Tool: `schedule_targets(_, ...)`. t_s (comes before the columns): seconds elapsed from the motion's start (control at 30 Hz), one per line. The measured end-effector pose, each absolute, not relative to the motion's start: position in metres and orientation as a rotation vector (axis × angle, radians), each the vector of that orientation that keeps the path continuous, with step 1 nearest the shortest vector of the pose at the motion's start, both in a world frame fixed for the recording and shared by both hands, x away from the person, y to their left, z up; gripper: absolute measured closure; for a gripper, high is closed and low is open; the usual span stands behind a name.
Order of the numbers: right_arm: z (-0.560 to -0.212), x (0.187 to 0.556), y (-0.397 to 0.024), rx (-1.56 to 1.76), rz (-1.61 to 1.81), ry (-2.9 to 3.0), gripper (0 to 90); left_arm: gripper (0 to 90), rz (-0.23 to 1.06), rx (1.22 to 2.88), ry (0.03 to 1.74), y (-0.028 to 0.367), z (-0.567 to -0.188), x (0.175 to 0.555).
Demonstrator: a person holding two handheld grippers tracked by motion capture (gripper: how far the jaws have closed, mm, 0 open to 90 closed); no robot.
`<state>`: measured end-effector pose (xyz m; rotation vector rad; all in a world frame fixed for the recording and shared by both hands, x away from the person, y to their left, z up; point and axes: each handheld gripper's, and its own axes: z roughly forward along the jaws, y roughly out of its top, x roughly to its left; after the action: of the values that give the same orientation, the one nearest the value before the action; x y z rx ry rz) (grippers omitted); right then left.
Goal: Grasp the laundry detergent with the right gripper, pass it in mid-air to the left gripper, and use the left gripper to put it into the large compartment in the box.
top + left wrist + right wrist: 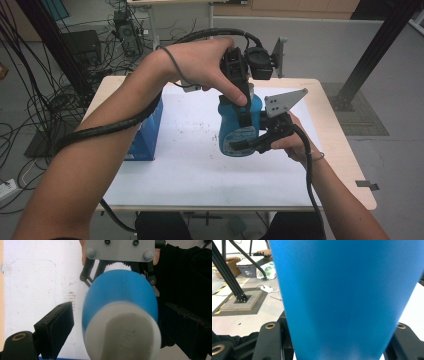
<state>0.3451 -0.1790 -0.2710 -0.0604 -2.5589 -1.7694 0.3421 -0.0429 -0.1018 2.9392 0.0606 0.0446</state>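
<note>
A blue bottle (229, 127) with a white cap (122, 332) hangs above the table, tilted with its cap end up. My right gripper (257, 142) comes in from the right and is shut on the bottle's blue body (342, 297); its grey plate (120, 250) shows beyond the bottle in the left gripper view. My left gripper (245, 112) reaches down from above onto the cap end. Its two black jaws stand on either side of the white cap, open, with a clear gap at the left fingertip (56, 327).
A blue box (147, 132) stands at the left edge of the white mat (190, 170) on the wooden table (345, 165). Dark specks dot the mat's middle. Cables lie on the floor at the left, and a black frame post (372, 55) rises at the right.
</note>
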Motion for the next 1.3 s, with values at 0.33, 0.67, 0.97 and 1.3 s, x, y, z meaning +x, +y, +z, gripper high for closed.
schedule_targets(0.33, -0.2712, 0.3449, -0.1786, -0.052, -1.763, -2.563, 42.1, 18.0, 0.034, 2.944, 0.048, -0.0449, -0.1011, 0.3424)
schedule_targets(0.67, -0.2707, 0.3442, -0.1791, -0.049, -1.762, -2.565, 42.1, 24.4, 0.029, 2.953, 0.058, -0.046, -0.1008, 0.3433)
schedule_targets(0.97, -0.2699, 0.3431, -0.1796, -0.047, -1.765, -2.564, 42.1, 31.8, 0.017, 2.95, 0.064, -0.0468, -0.0997, 0.343)
schedule_targets(1.3, -0.2692, 0.343, -0.1811, -0.047, -1.772, -2.563, 42.2, 36.9, 0.006, 2.943, 0.066, -0.0465, -0.0993, 0.3431)
